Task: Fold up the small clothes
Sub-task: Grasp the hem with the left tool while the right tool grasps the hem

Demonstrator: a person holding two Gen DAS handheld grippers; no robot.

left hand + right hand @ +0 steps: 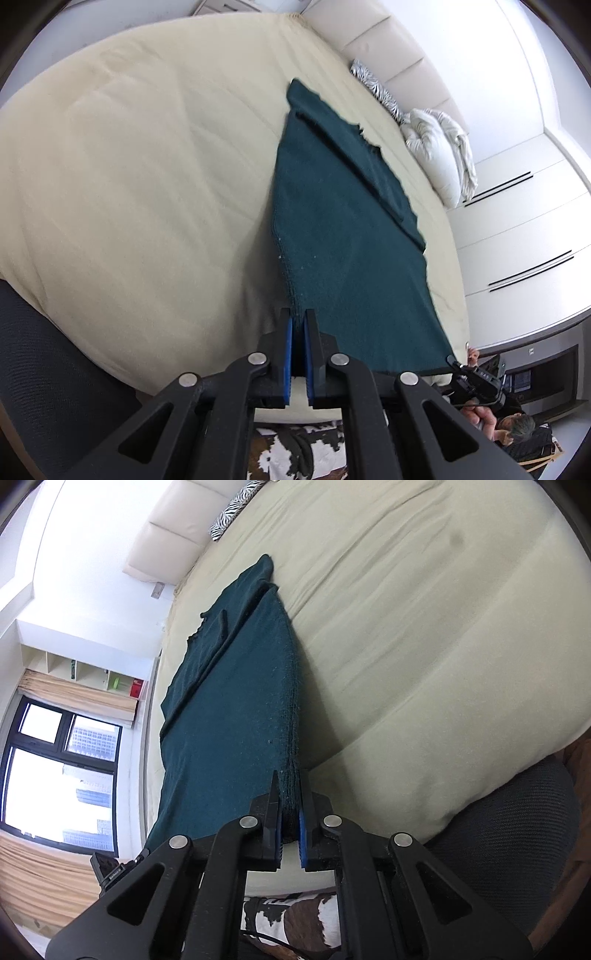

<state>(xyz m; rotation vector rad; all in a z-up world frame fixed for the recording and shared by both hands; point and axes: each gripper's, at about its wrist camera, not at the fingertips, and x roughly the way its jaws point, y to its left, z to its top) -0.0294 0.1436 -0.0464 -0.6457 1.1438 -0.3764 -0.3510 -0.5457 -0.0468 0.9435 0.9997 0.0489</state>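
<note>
A dark teal knit garment (343, 236) lies stretched out on a cream bed (140, 184), one sleeve folded across its top. My left gripper (298, 317) is shut on one near corner of its hem. My right gripper (290, 779) is shut on the other near corner, where the teal garment (236, 716) bunches between the blue pads. Both corners are lifted a little off the bed (424, 646). The right gripper also shows in the left wrist view (452, 360), at the garment's far hem corner.
White pillows (439, 155) and a zebra-print cushion (376, 88) lie by the padded headboard. A dark mesh chair (509, 834) stands at the bed's near edge. A cowhide rug (295, 912) lies below. A window (55, 775) and wardrobe doors (524, 236) flank the bed.
</note>
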